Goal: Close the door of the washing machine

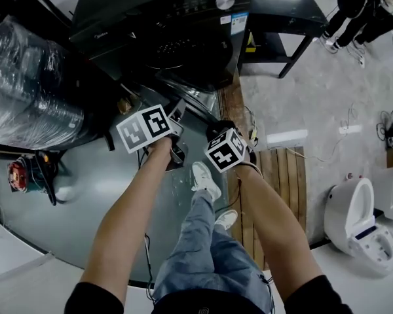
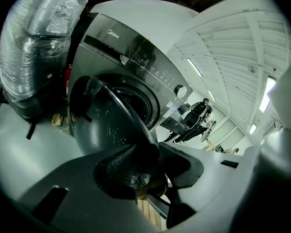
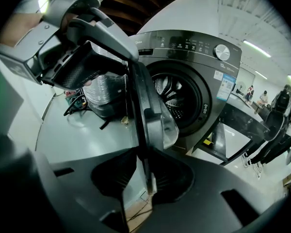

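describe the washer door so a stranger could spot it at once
Find the dark grey front-loading washing machine beside the plastic-wrapped bundle. Its door is the round porthole with a bulging clear bowl, swung open off the drum opening. Nothing else there is pinched at its rim by both the left gripper and the right gripper.

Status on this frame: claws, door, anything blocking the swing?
Both shut on door rim: left claw, right claw. That door stands wide open. Nothing seen between it and drum opening.
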Tool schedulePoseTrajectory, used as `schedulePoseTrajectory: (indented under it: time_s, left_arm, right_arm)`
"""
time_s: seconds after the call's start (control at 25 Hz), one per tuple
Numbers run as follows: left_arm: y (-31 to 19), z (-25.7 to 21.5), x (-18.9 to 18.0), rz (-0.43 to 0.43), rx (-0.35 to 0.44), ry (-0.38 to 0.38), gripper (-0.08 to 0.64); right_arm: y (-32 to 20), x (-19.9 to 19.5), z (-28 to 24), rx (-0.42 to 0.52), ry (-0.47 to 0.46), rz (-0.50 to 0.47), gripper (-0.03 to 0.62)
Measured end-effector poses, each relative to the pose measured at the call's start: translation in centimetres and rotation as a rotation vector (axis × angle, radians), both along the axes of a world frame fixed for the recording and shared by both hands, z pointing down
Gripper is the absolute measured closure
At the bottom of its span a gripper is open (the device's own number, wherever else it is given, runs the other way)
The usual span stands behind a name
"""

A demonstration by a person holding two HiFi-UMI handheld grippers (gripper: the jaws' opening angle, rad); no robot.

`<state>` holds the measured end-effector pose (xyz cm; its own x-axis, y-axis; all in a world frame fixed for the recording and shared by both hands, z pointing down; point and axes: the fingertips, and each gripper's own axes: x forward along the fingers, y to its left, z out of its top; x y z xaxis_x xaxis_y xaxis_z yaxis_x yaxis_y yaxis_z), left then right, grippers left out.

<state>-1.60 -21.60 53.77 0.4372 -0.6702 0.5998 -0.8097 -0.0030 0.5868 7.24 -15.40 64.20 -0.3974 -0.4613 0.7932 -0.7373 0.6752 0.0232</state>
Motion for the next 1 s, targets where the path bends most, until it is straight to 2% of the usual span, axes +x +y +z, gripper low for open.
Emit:
schedulePoseTrajectory:
  time_s: [0.24,0.52,0.8,1.0]
  left_arm:
    - [-2.2,0.0,1.3,-0.04,0.005,0.03,0.396]
    - [-4.8,-0.1,2.6,-0.075,-0.022,0.098,0.394]
    - [-8.1,0.7,3.7,-0.142,-0.102,0.206,0.367]
    - [-9.1,0.6,4.0,-0.15,-0.117,0.224,0.357]
  right_arm:
    - [-3.3,2.0,0.2,0.012,0.05,-0.035,0.48]
    - [-7.0,3.8,0.3,0.036,0.103,-0.093,0.471]
    - [-11.3,5.3,0.4,0.042,0.128,-0.117,0.456]
    - [-13.1,5.8,0.3,0.065,0.155,-0.149,0.448]
